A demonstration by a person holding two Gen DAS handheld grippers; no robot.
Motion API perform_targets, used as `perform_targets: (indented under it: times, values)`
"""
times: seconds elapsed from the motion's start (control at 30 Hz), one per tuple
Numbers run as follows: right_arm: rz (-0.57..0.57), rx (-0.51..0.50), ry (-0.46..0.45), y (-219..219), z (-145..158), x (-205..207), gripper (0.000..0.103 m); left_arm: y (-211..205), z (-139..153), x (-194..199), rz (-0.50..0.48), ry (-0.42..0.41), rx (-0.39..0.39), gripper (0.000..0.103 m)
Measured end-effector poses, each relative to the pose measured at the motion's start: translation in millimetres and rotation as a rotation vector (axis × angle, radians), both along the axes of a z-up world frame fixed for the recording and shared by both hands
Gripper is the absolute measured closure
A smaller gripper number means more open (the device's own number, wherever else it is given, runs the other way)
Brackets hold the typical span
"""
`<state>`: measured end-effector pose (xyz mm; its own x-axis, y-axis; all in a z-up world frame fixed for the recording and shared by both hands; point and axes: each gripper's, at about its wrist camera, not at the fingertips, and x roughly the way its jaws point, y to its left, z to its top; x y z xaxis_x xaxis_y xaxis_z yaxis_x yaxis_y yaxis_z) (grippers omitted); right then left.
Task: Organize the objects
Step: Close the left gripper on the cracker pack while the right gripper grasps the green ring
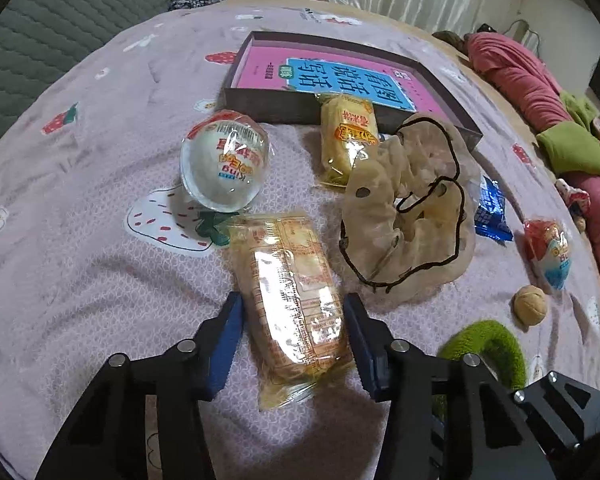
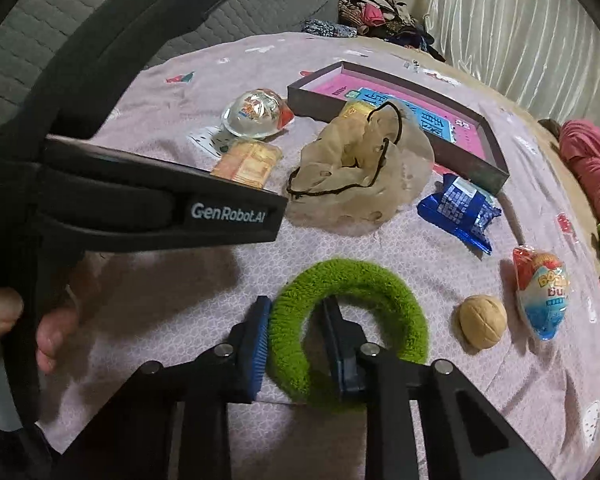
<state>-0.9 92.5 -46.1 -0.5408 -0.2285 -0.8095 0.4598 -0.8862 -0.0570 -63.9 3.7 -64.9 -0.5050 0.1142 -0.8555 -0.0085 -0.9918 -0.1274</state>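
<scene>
Glossy clear plastic wraps the snack packet [image 1: 296, 312]; the green ring [image 2: 352, 320] is fuzzy cloth, the scrunchie [image 1: 408, 208] sheer fabric, the bedsheet [image 1: 100, 160] soft matt cotton.

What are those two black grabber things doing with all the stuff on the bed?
A person is tidying up with a grabber in each hand. The left gripper has its blue fingers on either side of a yellow snack packet. The right gripper has pinched one side of a fuzzy green ring. Both things still lie on the purple bedspread. A shallow box with a pink book inside waits farther back.
</scene>
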Motion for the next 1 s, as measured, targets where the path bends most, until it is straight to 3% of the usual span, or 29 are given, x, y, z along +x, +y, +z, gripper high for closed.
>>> perform_targets:
  times: [0.4, 1.0]
  values:
    - [-0.004, -0.156, -0.075, 19, 5, -1, 0.085, -12, 6, 8, -0.011, -0.001, 0.066, 0.054]
    - [-0.012, -0.227, 0.013, 32, 37, 6, 0.086, -7, 34, 42, -0.049, 0.081, 0.053, 0.054]
